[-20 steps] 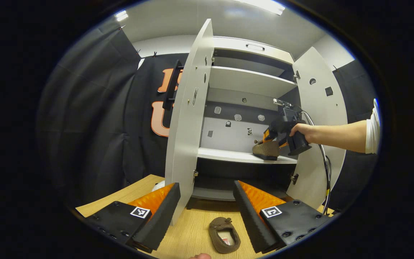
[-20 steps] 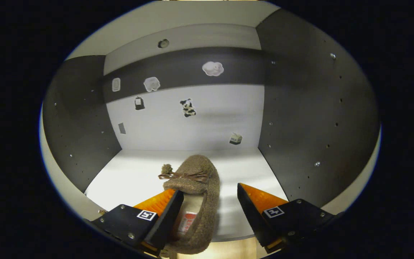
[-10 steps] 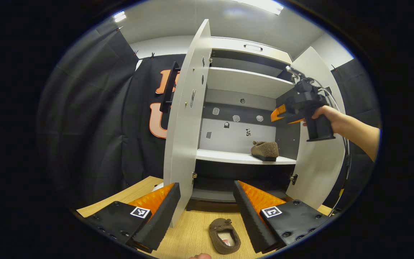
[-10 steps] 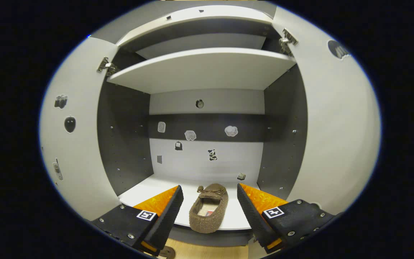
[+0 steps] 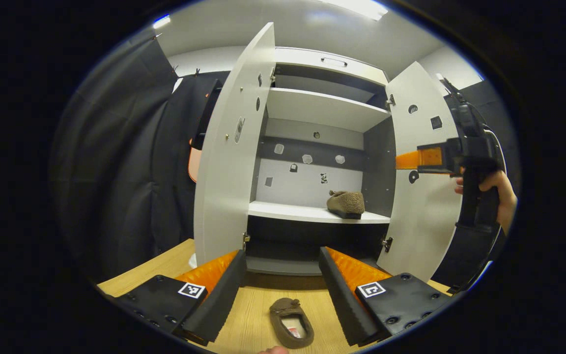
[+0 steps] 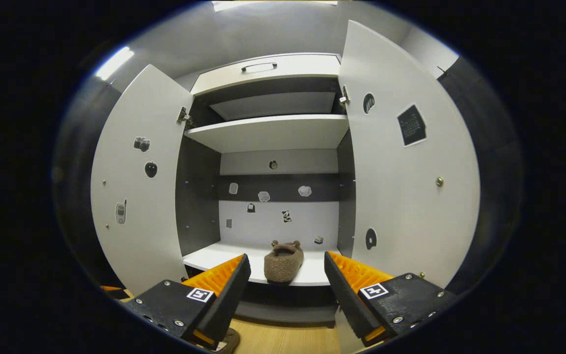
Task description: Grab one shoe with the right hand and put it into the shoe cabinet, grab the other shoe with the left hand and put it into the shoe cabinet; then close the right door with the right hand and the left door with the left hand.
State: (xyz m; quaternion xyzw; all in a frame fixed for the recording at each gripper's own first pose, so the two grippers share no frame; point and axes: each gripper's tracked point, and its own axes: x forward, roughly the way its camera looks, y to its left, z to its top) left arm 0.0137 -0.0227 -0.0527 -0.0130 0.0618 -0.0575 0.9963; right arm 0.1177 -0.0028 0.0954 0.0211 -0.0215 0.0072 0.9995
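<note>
One brown fuzzy shoe (image 5: pixel 346 203) (image 6: pixel 283 260) lies on the right part of the white cabinet's middle shelf (image 5: pixel 288 212). The other brown shoe (image 5: pixel 290 324) lies on the wooden surface below and between my left gripper's open fingers. My left gripper (image 5: pixel 282 253) holds nothing. My right gripper (image 6: pixel 287 256) is open and empty, back outside the cabinet and facing the shelved shoe. In the left gripper view a hand holds the right gripper (image 5: pixel 401 161) in front of the right door. Both doors stand open.
The left door (image 5: pixel 229 157) (image 6: pixel 135 196) and right door (image 5: pixel 425 196) (image 6: pixel 401 196) swing outward on either side of the opening. An upper shelf (image 6: pixel 268 132) is bare. The wooden surface (image 5: pixel 258 314) runs up to the cabinet's base. Black cloth hangs to the left.
My right gripper let go of the shoe on the middle shelf and drew back out of the cabinet, to the right. My left gripper shifted slightly and stays open above the other shoe.
</note>
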